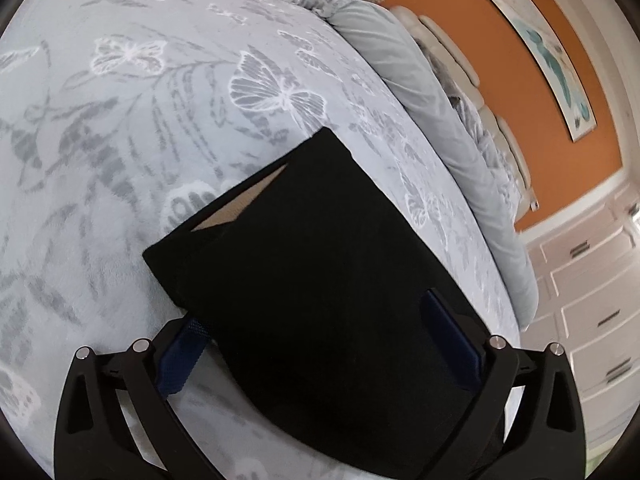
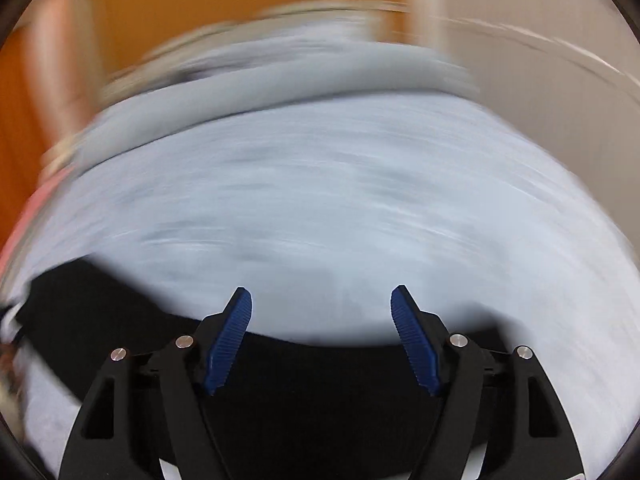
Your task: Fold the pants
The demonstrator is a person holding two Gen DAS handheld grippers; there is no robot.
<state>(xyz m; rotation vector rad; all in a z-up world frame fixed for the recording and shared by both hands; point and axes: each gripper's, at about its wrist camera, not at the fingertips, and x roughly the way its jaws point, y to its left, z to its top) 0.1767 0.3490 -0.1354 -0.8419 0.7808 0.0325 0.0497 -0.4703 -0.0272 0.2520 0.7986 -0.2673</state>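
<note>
Right wrist view motion-blurred, right tool (image 2: 321,300) agape, empty, left tool (image 1: 316,316) spread wide astride folded pants (image 1: 316,260).

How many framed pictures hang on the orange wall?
1. The framed picture hangs on the orange wall, above the headboard, at upper right in the left wrist view. Others may be outside the view.

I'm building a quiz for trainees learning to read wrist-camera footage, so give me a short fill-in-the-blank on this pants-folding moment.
1. The folded pants are ____ in colour.
2. The pants lie on a grey blanket printed with ____.
3. The right gripper has its jaws ____, with nothing pressed between the blue pads.
4. The wall behind the bed is painted ____.

Missing words: black; butterflies; open; orange
</note>
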